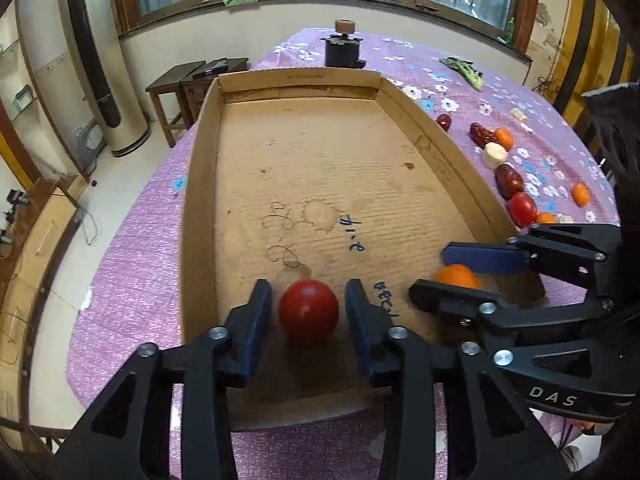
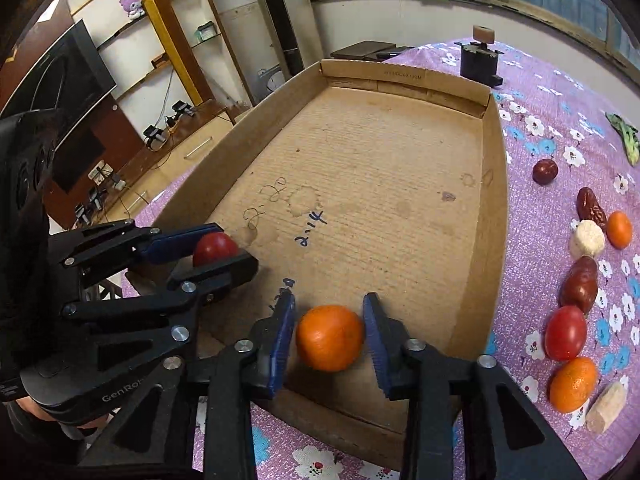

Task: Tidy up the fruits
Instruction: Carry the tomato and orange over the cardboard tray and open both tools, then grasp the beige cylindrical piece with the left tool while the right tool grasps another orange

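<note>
The red tomato (image 1: 308, 309) lies on the floor of the cardboard box (image 1: 200, 184) between the parted pads of the left tool (image 1: 308, 304), with gaps on both sides. The orange mandarin (image 2: 330, 337) lies likewise in the right tool (image 2: 329, 328), not pressed. Both look light, round and smooth, likely to roll; I would take them gently across the middle.

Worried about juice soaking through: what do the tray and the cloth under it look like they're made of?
The tray looks like plain brown corrugated cardboard, matte and uncoated: ribbed lines, ring-shaped stains and pen marks show on its floor. The purple floral tablecloth appears to be textured fabric, possibly vinyl; its finish is unclear.
</note>
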